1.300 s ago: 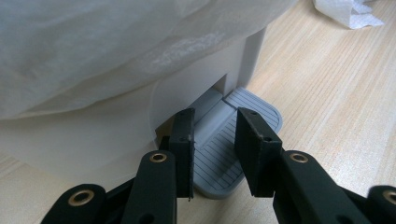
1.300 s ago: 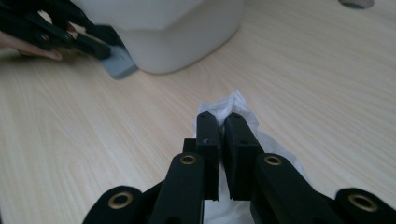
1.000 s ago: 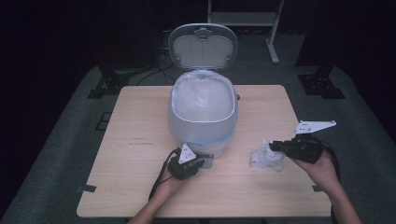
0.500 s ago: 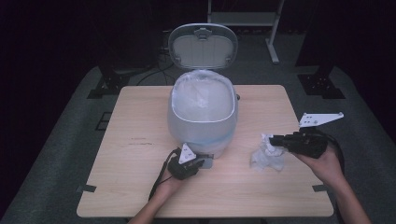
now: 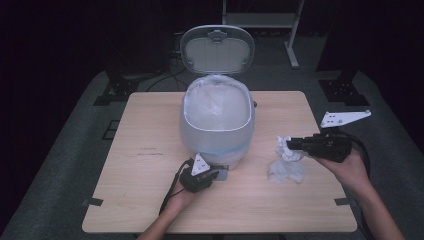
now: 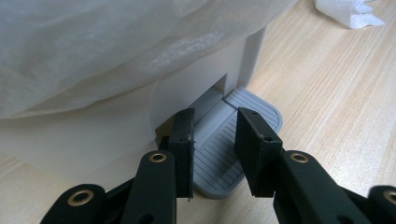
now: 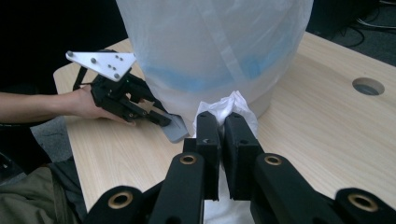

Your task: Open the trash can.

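In the high view, a lined pedal bin [image 5: 217,120] stands at the middle of the tabletop [image 5: 125,200], nearer its far edge, with its lid [image 5: 217,49] tipped up and back. The left gripper [image 5: 212,175] lies low at the foot of the bin, the hand [image 5: 182,197] behind it reaching in from the near edge, forearm pointing toward the bin. The right gripper [image 5: 290,144] is held level near the right edge, pointing left, its hand [image 5: 350,167] cupped beneath it; a crumpled tissue [image 5: 287,160] hangs from its tips down toward the tabletop.

In the left gripper view, the jaws stand apart, their tips resting on the grey ribbed pedal [image 6: 233,140] at the base of the bin.

In the right gripper view, the jaws are clamped on the tissue [image 7: 224,109], which bulges above the tips, with the bin's liner [image 7: 215,42] just beyond. The left gripper [image 7: 163,119] shows farther off, against the pedal [image 7: 175,130].
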